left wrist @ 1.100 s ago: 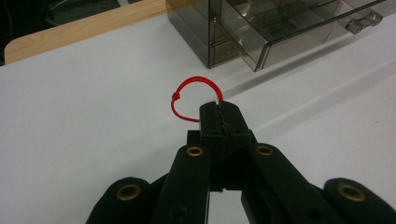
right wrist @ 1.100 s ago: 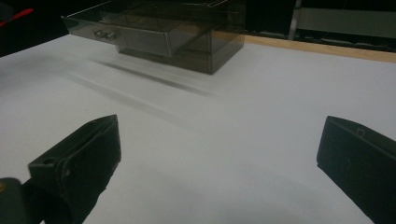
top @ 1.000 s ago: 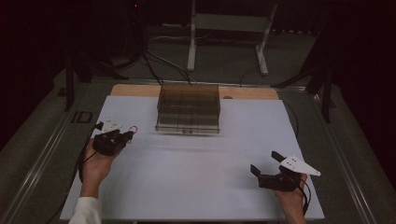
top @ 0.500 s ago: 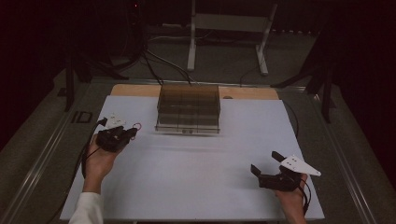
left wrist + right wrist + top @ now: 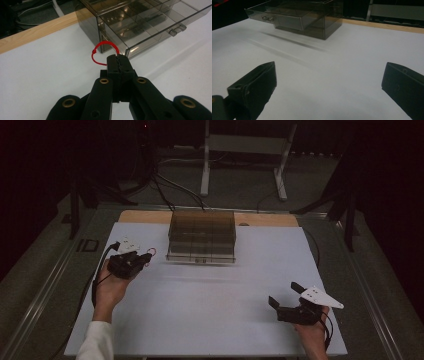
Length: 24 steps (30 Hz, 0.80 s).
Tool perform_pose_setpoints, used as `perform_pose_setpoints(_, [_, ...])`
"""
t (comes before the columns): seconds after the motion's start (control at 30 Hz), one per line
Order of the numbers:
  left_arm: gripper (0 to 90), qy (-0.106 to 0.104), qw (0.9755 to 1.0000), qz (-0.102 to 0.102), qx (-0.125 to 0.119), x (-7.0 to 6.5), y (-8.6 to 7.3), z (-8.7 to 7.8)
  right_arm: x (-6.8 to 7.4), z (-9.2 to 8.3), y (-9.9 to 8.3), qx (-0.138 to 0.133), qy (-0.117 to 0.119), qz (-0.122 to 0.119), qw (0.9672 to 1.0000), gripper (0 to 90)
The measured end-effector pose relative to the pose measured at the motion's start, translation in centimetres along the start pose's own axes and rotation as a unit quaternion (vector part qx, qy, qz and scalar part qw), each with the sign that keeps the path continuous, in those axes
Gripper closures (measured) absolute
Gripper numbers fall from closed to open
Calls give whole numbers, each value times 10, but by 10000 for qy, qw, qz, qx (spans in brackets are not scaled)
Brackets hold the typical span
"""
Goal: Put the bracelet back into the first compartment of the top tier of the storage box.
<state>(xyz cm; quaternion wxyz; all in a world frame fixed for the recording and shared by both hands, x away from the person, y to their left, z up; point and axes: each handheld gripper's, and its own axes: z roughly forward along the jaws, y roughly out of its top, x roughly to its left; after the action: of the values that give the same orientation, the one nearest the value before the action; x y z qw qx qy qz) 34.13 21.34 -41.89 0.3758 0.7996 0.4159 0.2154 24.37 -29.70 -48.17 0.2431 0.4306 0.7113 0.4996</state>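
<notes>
The left gripper pinches a red string loop beside the smoky drawer box; the right gripper stands spread.

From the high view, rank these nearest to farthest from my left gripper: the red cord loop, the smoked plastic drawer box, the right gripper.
1. red cord loop: pinched in the shut jaws of the left gripper, at their tips.
2. smoked plastic drawer box: just beyond, toward the table's back middle.
3. right gripper: across the white table, near its front right corner, jaws open.
</notes>
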Motion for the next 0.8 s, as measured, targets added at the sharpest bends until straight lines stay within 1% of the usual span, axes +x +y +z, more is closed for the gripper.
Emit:
perform_pose_setpoints(0.3, [900, -52, 10000, 22, -43, -2, 8, 4, 0, 0, 0, -5, 5, 8, 10000, 0])
perform_pose_setpoints(0.5, [900, -89, 9999, 89, -31, -5, 15, 9, 0, 0, 0, -17, -2, 2, 10000, 0])
perform_pose_setpoints(0.8, [900, -129, 9998, 117, -53, -7, 25, 13, 0, 0, 0, -17, 1, 13, 10000, 0])
